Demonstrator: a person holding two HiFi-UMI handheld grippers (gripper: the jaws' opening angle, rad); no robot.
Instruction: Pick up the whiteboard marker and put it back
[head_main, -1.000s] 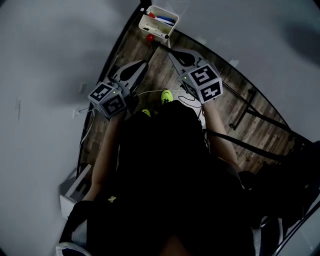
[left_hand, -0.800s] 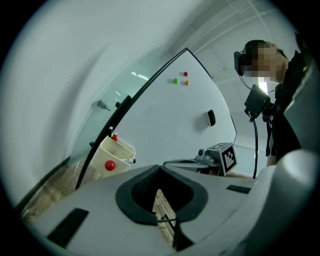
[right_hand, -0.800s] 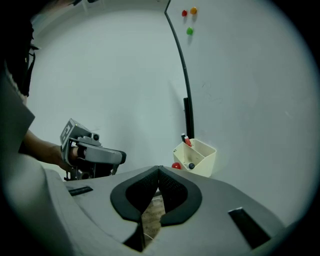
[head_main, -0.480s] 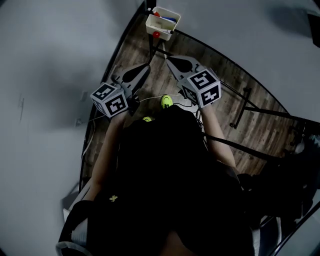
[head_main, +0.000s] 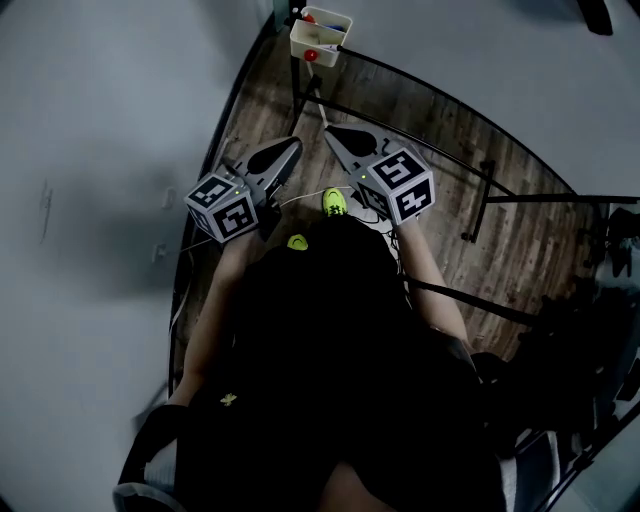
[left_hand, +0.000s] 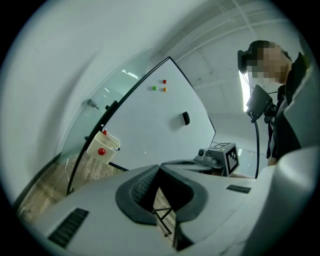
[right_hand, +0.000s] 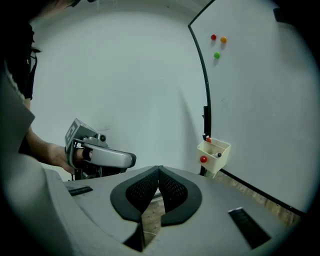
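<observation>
A small cream tray (head_main: 320, 38) hangs at the whiteboard's lower corner, with a red magnet on its front and markers (right_hand: 218, 155) standing in it. In the head view, both grippers hover over the wooden floor, well short of the tray. My left gripper (head_main: 289, 148) is shut and holds nothing. My right gripper (head_main: 330, 132) is also shut and empty. The tray (left_hand: 102, 145) shows far off at the left in the left gripper view, beyond the closed jaws (left_hand: 160, 168). In the right gripper view the tray (right_hand: 214, 153) lies right of the closed jaws (right_hand: 159, 170).
The whiteboard (left_hand: 150, 130) carries three coloured magnets (left_hand: 160, 86) and a black eraser (left_hand: 185, 118). Its black frame and stand legs (head_main: 480, 215) cross the wooden floor (head_main: 420, 110). A pale wall is at the left. The person's body and yellow-green shoes (head_main: 333, 201) are below the grippers.
Both grippers have drawn back from the tray toward the person, staying shut and empty. The tray now sits farther away at the top of the head view.
</observation>
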